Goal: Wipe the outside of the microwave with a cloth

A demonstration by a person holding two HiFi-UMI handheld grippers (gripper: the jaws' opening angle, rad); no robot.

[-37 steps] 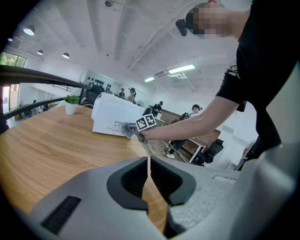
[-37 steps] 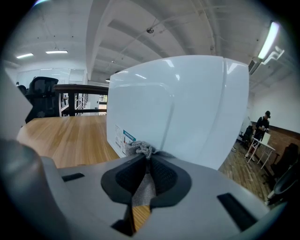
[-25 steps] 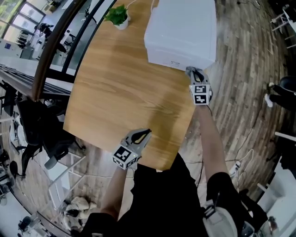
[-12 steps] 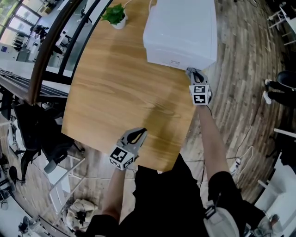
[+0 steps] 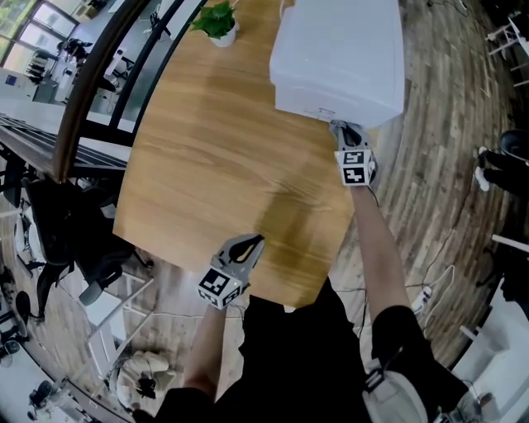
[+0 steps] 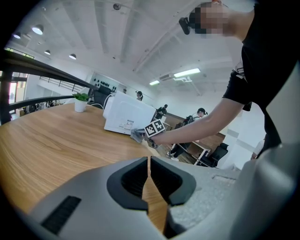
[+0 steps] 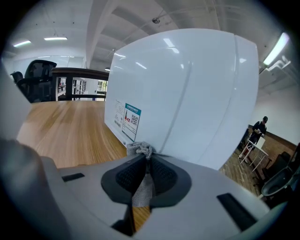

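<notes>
While the right tool pinches the cloth against the bottom edge of the microwave at the tabletop's far end, the left tool hovers pressed together, empty, over the near edge.

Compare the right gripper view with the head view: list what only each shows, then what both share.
Right gripper view only: the grey cloth pinched in the right tongs, its bunched tip against the microwave's lower edge. Head view only: the potted plant at the table's far end, the left tongs by its near edge, and the person's arms. Both: the white microwave and the wooden table.
</notes>
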